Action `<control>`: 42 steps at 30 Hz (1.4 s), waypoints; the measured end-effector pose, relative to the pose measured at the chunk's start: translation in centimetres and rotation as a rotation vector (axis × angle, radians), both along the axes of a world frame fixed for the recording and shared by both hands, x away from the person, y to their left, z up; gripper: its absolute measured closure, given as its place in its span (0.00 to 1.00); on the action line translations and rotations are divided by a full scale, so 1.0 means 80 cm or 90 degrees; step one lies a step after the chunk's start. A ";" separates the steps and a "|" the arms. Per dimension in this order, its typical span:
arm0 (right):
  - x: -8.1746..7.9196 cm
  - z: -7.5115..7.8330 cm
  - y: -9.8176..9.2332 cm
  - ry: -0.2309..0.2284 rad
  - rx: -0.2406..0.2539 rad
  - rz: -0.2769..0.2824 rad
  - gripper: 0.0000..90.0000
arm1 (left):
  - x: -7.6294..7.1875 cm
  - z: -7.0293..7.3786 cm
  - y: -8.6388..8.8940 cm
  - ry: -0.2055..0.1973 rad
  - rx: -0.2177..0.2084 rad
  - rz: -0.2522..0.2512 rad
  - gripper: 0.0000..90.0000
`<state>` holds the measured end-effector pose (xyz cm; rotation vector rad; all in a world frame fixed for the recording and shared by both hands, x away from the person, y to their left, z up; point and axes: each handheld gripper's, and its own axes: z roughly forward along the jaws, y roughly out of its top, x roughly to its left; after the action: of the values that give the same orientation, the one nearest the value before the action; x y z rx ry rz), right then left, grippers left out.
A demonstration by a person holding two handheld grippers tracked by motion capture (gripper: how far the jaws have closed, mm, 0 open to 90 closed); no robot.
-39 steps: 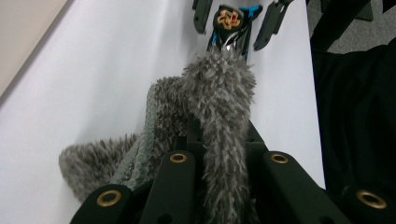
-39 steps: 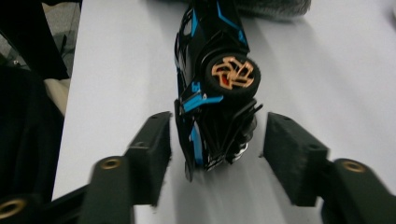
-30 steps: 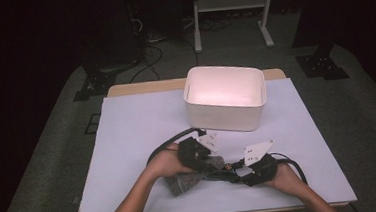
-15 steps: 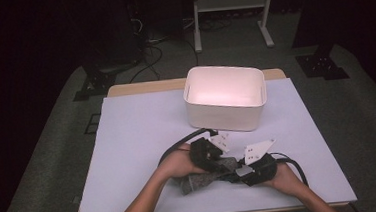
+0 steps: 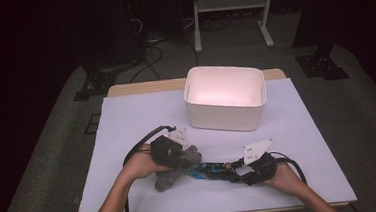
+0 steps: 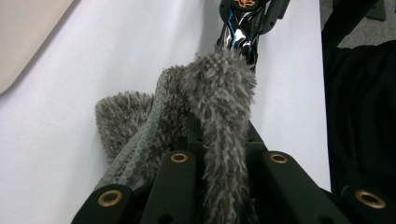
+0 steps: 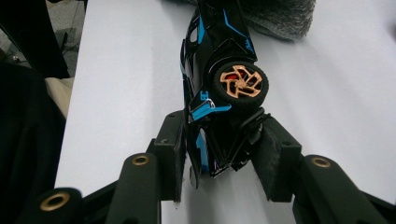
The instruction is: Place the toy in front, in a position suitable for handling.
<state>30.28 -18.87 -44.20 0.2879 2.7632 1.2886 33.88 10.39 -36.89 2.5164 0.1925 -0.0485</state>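
High view: the left gripper [image 5: 179,156] is pinched on a grey fuzzy cloth [image 5: 173,173] near the front of the counter [image 5: 127,120]; the right gripper [image 5: 240,170] clamps a black-and-blue toy car [image 5: 213,169]. The white bin [image 5: 225,97] stands beyond. Since half a second earlier, the left gripper has been shifted leftward.

Left gripper view: cloth [image 6: 215,98] is nipped between the jaws, touching the car [image 6: 243,28].

Right gripper view: the car [image 7: 219,74] is held on its side at the rear. Wiping is judged best done with the car kept steady.
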 end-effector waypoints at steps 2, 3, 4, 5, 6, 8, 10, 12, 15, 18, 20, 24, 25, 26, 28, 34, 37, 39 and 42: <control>0.001 0.001 0.001 -0.001 -0.006 0.000 0.62 | 0.001 -0.003 -0.005 0.001 0.001 -0.004 0.90; 0.002 0.002 0.002 0.003 -0.011 -0.001 0.62 | 0.002 -0.002 -0.007 0.000 0.001 -0.007 0.90; 0.002 0.002 0.002 0.003 -0.011 -0.001 0.62 | 0.002 -0.002 -0.007 0.000 0.001 -0.007 0.90; 0.003 0.004 0.002 -0.005 -0.017 -0.006 0.62 | 0.003 -0.001 -0.009 -0.001 -0.003 -0.004 0.90; 0.003 0.004 0.002 -0.005 -0.017 -0.006 0.62 | 0.004 -0.001 -0.010 -0.004 -0.004 -0.002 0.90; 0.004 0.005 0.003 -0.021 -0.022 -0.013 0.62 | 0.008 0.001 -0.013 -0.006 -0.001 -0.003 0.90; 0.009 0.006 0.002 -0.038 -0.030 -0.019 0.62 | 0.014 0.003 -0.019 -0.008 0.001 -0.002 0.90; 0.016 0.007 0.000 -0.046 -0.032 -0.016 0.62 | 0.020 0.004 -0.024 -0.006 0.003 0.001 0.90; 0.027 0.006 -0.004 -0.038 -0.031 -0.018 0.62 | 0.030 0.002 -0.032 0.005 0.009 -0.003 0.90; 0.027 0.004 -0.005 -0.026 -0.022 -0.026 0.61 | 0.034 -0.001 -0.034 0.030 0.008 -0.004 0.90; 0.026 0.004 -0.004 -0.028 -0.025 -0.029 0.60 | 0.034 -0.002 -0.034 0.036 0.005 -0.001 0.90; 0.023 0.005 0.000 0.000 -0.019 -0.044 0.38 | 0.023 -0.004 -0.031 0.051 0.003 -0.009 0.90; 0.023 0.006 0.000 0.027 -0.007 -0.047 0.37 | 0.020 -0.004 -0.030 0.060 0.006 -0.017 0.90; 0.022 0.007 0.000 0.043 0.005 -0.050 0.34 | 0.018 -0.005 -0.030 0.069 0.011 -0.025 0.90; 0.021 0.010 0.000 0.061 0.015 -0.054 0.29 | 0.012 -0.006 -0.030 0.077 0.017 -0.036 0.90; 0.015 0.008 0.004 0.103 0.011 -0.060 0.21 | -0.004 -0.015 -0.031 0.095 0.032 -0.060 0.90; 0.011 0.004 0.007 0.113 -0.008 -0.060 0.18 | -0.011 -0.020 -0.032 0.100 0.037 -0.072 0.90; 0.009 0.001 0.008 0.116 -0.017 -0.056 0.18 | -0.015 -0.025 -0.033 0.106 0.041 -0.081 0.90; 0.003 -0.003 0.010 0.108 -0.031 -0.051 0.18 | -0.022 -0.031 -0.035 0.102 0.042 -0.093 0.90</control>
<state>30.51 -18.08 -44.48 0.5217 2.8826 1.2305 32.15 7.61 -39.36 2.5894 0.0757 -0.3067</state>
